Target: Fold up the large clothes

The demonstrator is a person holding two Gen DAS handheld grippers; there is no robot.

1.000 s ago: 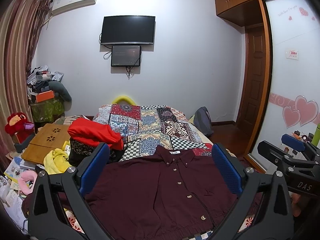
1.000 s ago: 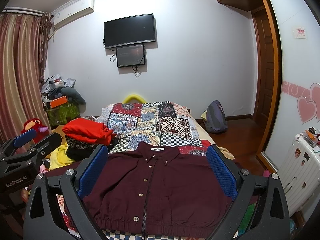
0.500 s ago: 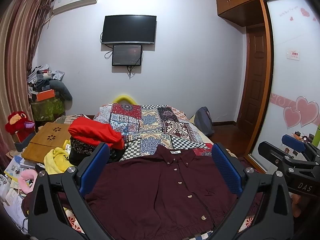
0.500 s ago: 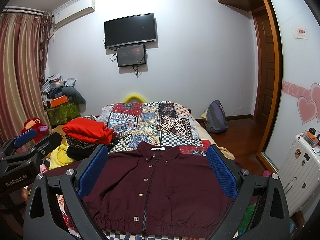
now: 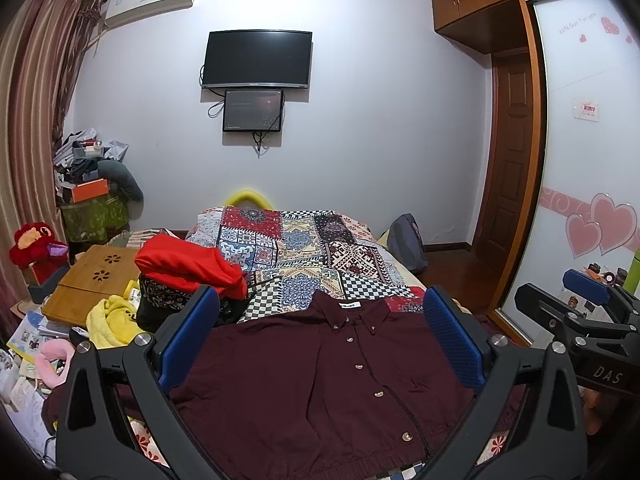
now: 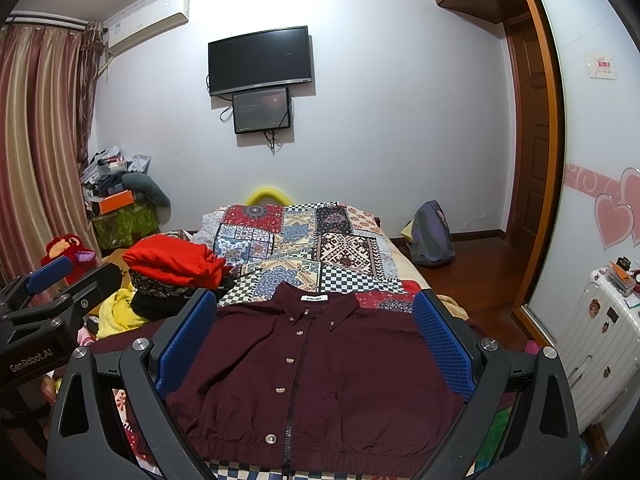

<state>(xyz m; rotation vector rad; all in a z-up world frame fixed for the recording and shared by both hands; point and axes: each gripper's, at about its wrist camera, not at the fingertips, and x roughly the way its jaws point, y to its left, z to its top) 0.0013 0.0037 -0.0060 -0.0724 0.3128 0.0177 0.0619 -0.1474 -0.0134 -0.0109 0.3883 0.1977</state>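
- So, the left gripper (image 5: 320, 332) hangs above the bed with its blue-padded fingers (image 5: 188, 336) spread wide, nothing between them.
- Same story on the right gripper (image 6: 316, 330): blue pads (image 6: 440, 348) far apart, gripping nothing, held level over the near edge of the bed.
- Each one shows up in the other's view: the right gripper's black frame sits at the right edge of the left wrist view, the left one at the left edge of the right wrist view.
- Framed between both sets of fingers lies the dark maroon button-front jacket (image 6: 320, 364), spread flat and face up, collar away from the cameras, elastic hem nearest them.
- Its front is closed, a row of pale buttons (image 6: 286, 360) running down beside a dark zip line.
- Underneath is the patchwork bedspread of red, blue and checkered squares (image 5: 296, 248), reaching toward the far wall.
- Left of the jacket, a stack of folded clothes topped by a bright red garment (image 5: 188, 264) sits on the bed, with a yellow fabric item (image 5: 114, 320) just beside it.
- Farther left, a light wooden lap desk with flower-shaped cut-outs (image 5: 92, 280).
- On the far wall, a black flat-screen television (image 5: 256, 60) with a smaller dark screen (image 5: 253, 110) mounted just below.
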